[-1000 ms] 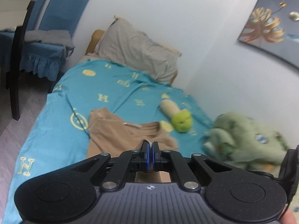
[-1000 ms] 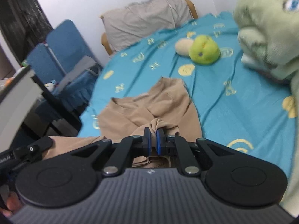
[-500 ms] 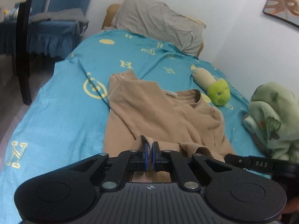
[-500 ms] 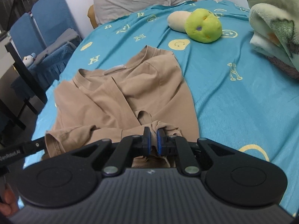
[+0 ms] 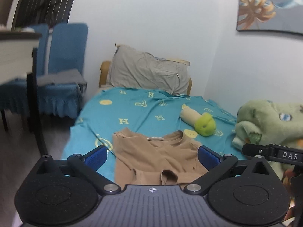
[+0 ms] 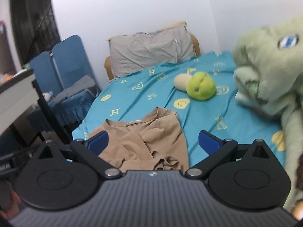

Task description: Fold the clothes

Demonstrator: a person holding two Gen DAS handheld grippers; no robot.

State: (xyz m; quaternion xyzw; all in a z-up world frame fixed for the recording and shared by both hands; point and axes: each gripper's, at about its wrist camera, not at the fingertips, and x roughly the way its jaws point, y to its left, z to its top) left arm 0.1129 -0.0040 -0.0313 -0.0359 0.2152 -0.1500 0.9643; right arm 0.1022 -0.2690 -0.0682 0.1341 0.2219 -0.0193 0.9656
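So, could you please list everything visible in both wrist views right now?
T-shirt: one, tan, lying partly folded on the near end of the bed.
Bedsheet: one, teal with yellow letters and smileys, covering the bed.
Pillow: one, grey, propped at the head of the bed.
Plush toy: one, lime green and cream, on the sheet beyond the shirt.
Blanket: one, pale green fleece, bunched along the wall side.
Chairs: two, blue covers, on the floor beside the bed.
Wall picture: one, golden leaf on grey.
Left gripper: black, blue pads, jaws open above the shirt.
Right gripper: same, jaws open.
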